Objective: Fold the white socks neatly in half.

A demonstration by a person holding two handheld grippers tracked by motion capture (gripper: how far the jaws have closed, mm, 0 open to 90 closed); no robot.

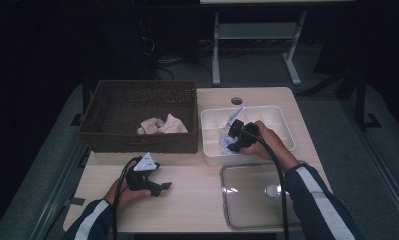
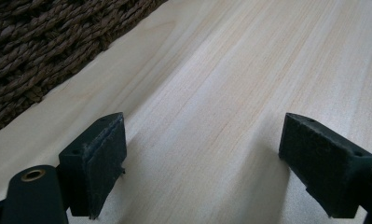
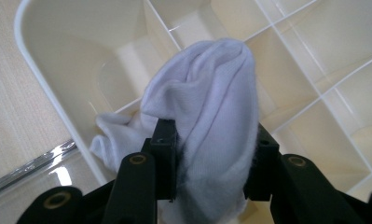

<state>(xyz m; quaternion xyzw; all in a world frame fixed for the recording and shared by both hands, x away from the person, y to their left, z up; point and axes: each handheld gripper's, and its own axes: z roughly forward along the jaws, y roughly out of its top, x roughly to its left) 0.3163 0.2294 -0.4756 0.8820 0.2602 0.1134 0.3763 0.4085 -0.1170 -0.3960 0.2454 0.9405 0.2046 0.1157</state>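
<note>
The right gripper (image 3: 210,158) holds a white cloth (image 3: 211,93), perhaps a rolled sock or small garment, directly over the white divided organizer tray (image 1: 282,122) on the right side of the table (image 1: 197,195). In the right gripper view the cloth stands up between the two black jaws as a bunched roll. Its long axis runs away from the jaws toward the tray's cells, and a looser tail spills to the left against the tray's near wall. The jaws are partly closed and pinch the roll at its lower part, with the fabric bulging out above them. The cell walls lie just beyond and below the cloth. The coming move seems to turn on lining the roll up with one cell near the tray's corner; which cell it sits over I cannot tell for sure.

The left gripper (image 1: 154,186) rests low over bare wood near the table's front edge, well apart from the tray. In the left gripper view its jaws stand spread wide with nothing between them, and the dark woven basket (image 1: 112,100) is off to one side. A beige cloth (image 1: 162,125) lies inside that basket. A clear lid (image 1: 232,210) lies flat on the table just in front of the tray, near the right forearm. The right hand is plainly the nearer one to the tray.
</note>
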